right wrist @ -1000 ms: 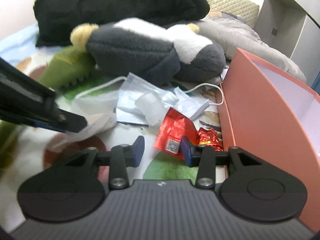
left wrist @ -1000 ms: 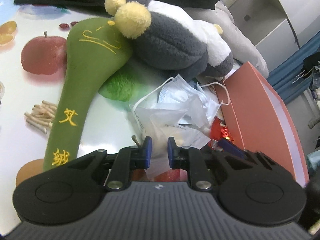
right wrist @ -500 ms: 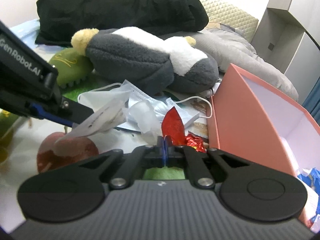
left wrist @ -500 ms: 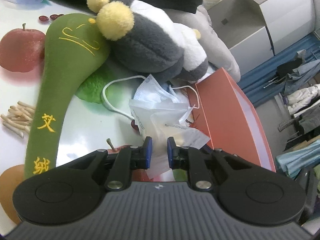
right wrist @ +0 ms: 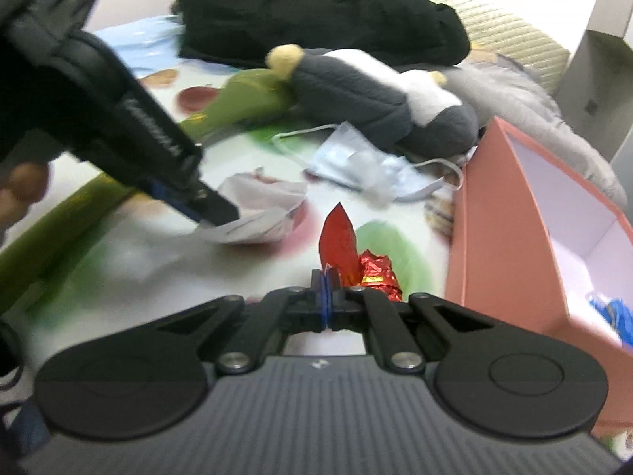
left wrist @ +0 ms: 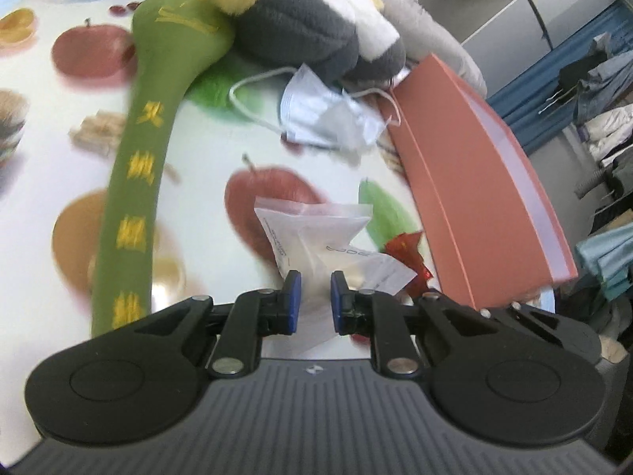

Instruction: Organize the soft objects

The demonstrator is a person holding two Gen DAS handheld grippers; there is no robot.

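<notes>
At the far left of the left wrist view lies the long green plush (left wrist: 146, 166) with yellow embroidered signs, stretched along the fruit-print tablecloth (left wrist: 205, 134). It looks soft and light but long, so I judge it will sag at both ends if it is taken at one tip; the narrow neck under the round head seems the better place to hold.

Its head touches the grey and white plush toy (left wrist: 312, 27), which is bulky and squashy – a two-finger grip should probably pinch a fold of fur or a limb, not the whole body.

In front of it rests a crumpled face mask (left wrist: 320, 118), very light and limp (the ear loops can catch on things).

Nearer, the left gripper (left wrist: 315, 297) has its fingers narrowly apart around the edge of a clear plastic bag (left wrist: 312, 233); whether they really press it, I cannot tell. The bag is thin and slippery, so it can slide out.

Further right, the right gripper (right wrist: 325, 297) has its fingers closed on a red foil wrapper (right wrist: 337, 237), which stands up stiff and crinkly – almost weightless. A second crumpled foil piece (right wrist: 376, 273) lies just beside it.

At the far right stands the open pink box (right wrist: 514, 213), the likely place for these things.
</notes>
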